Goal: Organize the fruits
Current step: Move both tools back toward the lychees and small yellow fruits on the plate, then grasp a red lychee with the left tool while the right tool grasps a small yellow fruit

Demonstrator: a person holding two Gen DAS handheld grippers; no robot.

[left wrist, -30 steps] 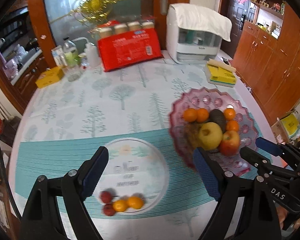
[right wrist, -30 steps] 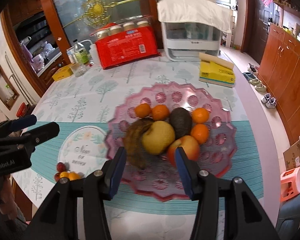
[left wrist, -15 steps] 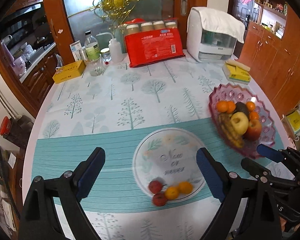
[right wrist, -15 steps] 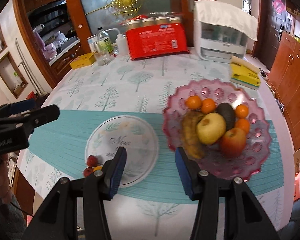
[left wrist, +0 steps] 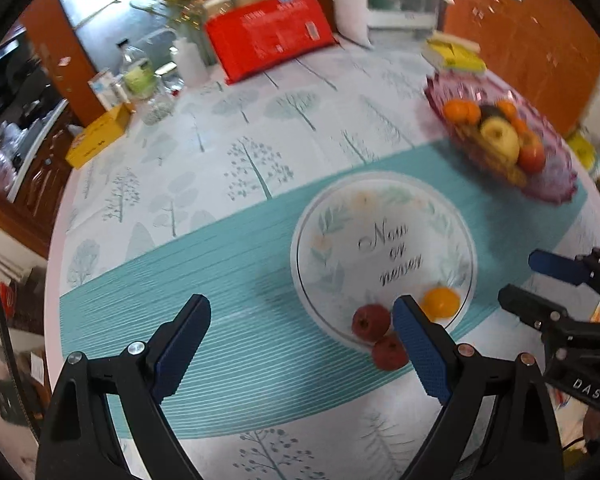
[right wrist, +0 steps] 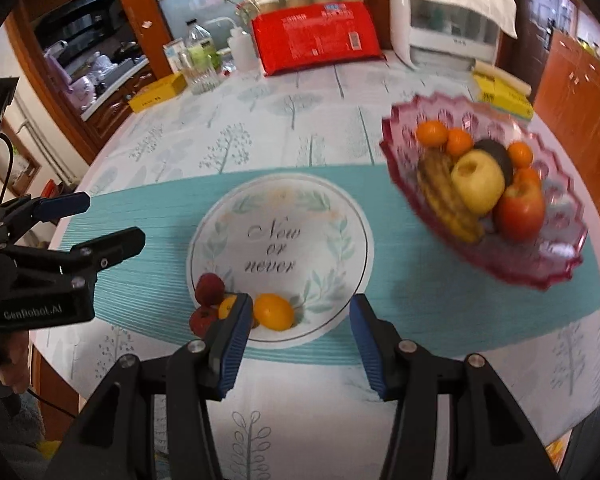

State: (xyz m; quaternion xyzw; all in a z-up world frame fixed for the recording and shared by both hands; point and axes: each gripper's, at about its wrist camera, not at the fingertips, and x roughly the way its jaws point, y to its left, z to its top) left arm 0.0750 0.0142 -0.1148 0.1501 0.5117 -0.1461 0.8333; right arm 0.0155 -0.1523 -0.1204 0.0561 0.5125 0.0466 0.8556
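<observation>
A white plate point(right wrist: 280, 248) lettered "Now or never" lies on the teal band of the tablecloth; it also shows in the left wrist view point(left wrist: 384, 252). At its near edge sit an orange fruit point(right wrist: 274, 312), a smaller orange one point(right wrist: 227, 306) and two red fruits point(right wrist: 209, 288). A pink glass bowl point(right wrist: 556, 256) to the right holds an apple, a yellow apple, a banana, an avocado and small oranges. My right gripper point(right wrist: 298, 334) is open, just short of the orange fruit. My left gripper point(left wrist: 300, 344) is open and empty, left of the red fruits point(left wrist: 371, 320).
At the back of the table stand a red package point(right wrist: 316, 40), a white appliance point(right wrist: 448, 28), bottles point(right wrist: 198, 60), a yellow box point(right wrist: 156, 94) and a yellow pack point(right wrist: 500, 94). The table's edge runs close on the left and front.
Both grippers have swung left from the pink bowl toward the white plate and come lower and closer to it. Both stay open.
</observation>
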